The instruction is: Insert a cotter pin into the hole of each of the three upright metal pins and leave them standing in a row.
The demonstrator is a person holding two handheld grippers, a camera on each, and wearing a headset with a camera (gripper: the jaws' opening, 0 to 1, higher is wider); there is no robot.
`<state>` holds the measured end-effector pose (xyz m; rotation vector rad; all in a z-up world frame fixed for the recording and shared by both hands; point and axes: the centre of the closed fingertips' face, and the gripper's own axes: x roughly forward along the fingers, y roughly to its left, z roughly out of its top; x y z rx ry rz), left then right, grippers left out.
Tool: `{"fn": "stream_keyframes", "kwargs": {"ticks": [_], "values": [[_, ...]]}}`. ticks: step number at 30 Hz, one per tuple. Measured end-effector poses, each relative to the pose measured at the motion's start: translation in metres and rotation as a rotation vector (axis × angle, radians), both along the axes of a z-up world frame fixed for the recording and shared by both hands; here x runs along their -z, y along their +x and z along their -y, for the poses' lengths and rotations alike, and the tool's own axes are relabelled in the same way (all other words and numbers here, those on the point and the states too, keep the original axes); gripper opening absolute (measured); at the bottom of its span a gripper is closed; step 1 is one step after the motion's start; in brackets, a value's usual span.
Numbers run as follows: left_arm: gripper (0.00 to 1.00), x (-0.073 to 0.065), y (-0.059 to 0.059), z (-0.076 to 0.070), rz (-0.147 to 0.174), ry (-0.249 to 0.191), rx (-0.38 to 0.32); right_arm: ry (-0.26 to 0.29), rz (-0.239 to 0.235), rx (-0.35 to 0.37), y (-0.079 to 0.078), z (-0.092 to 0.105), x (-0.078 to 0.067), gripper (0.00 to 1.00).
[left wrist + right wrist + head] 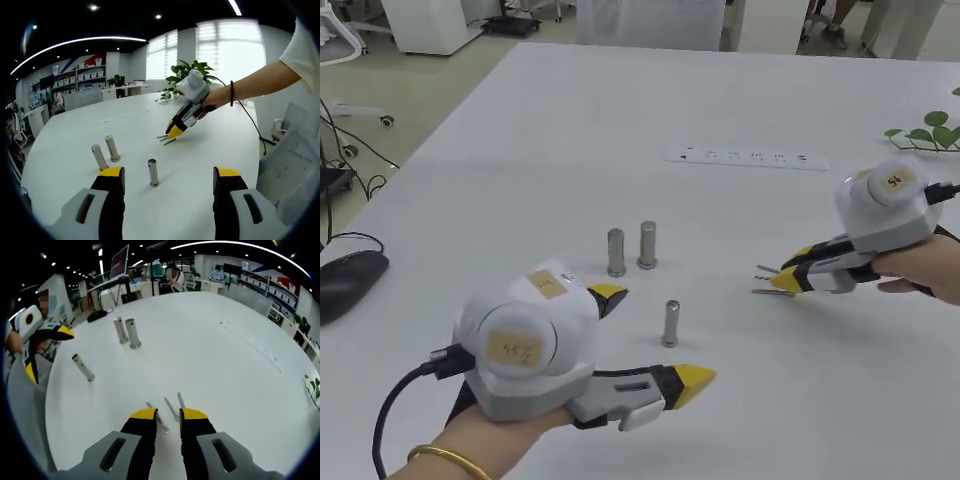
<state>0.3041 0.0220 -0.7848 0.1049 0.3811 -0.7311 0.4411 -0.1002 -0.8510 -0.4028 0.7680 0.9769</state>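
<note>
Three metal pins stand upright on the white table: two close together and a third nearer me. My left gripper is open wide, and the near pin stands just ahead, between its jaws, untouched. The pair stands further left. My right gripper is low over the table at the right, its jaws a narrow gap apart. Three cotter pins lie on the table at its tips; none looks clamped. They also show as cotter pins.
A white power strip lies at the table's far side. A potted plant is at the right edge. A black mouse and cables sit off the table's left side. The table is bare around the pins.
</note>
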Motion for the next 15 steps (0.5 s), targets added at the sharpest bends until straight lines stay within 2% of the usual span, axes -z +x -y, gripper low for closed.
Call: {"fn": "stream_keyframes", "kwargs": {"ticks": [7, 15], "values": [[0.7, -0.0003, -0.0017, 0.0, -0.003, 0.007, 0.004, -0.04, 0.008, -0.022, 0.0042, 0.0017, 0.0041, 0.15], [0.69, -0.0009, -0.0028, -0.0019, -0.005, 0.001, -0.003, -0.139, 0.019, -0.106, 0.0053, 0.0033, 0.0075, 0.13]]}}
